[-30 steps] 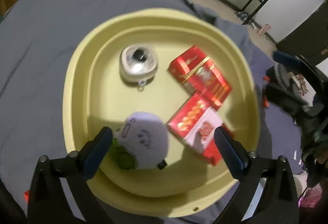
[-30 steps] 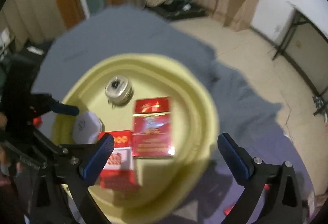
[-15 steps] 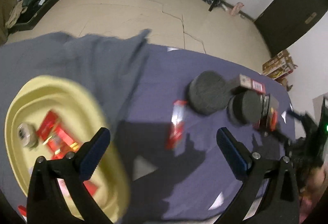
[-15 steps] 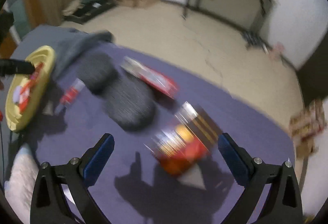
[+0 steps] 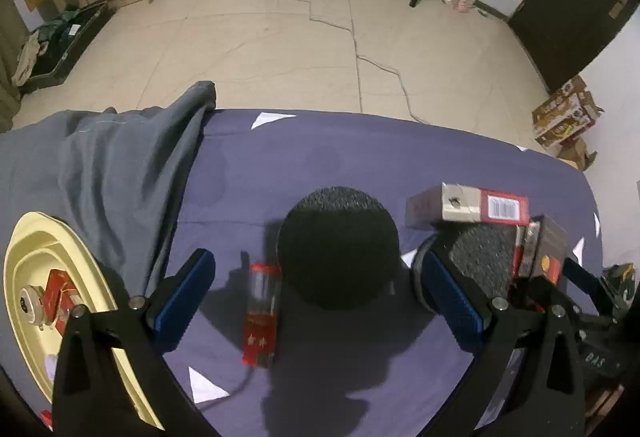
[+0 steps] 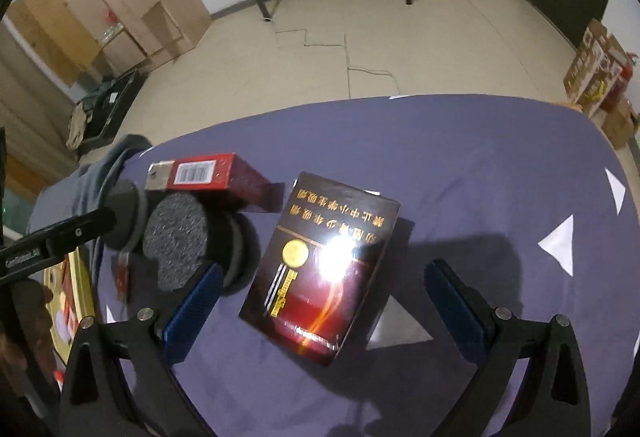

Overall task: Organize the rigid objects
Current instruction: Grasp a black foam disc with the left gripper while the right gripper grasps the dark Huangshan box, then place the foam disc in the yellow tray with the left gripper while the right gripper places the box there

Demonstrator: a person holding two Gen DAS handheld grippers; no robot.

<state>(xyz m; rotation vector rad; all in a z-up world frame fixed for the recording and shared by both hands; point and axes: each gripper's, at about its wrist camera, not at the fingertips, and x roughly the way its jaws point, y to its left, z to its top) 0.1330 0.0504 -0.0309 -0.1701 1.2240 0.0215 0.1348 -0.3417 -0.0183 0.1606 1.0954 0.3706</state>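
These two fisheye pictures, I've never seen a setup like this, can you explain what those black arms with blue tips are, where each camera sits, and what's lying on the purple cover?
Those black arms are hand-held grippers, one in each of a person's hands, with a camera on each looking forward along its two blue-padded fingers. One picture comes from the left gripper, the other from the right gripper. Both stand open and hold nothing.

On the purple cover lie two dark round pads, a small red packet, a long red box with a barcode, and a glossy dark red box between the right gripper's fingers. At the left view's left edge, a yellow tray already holds a red box and a small round item.
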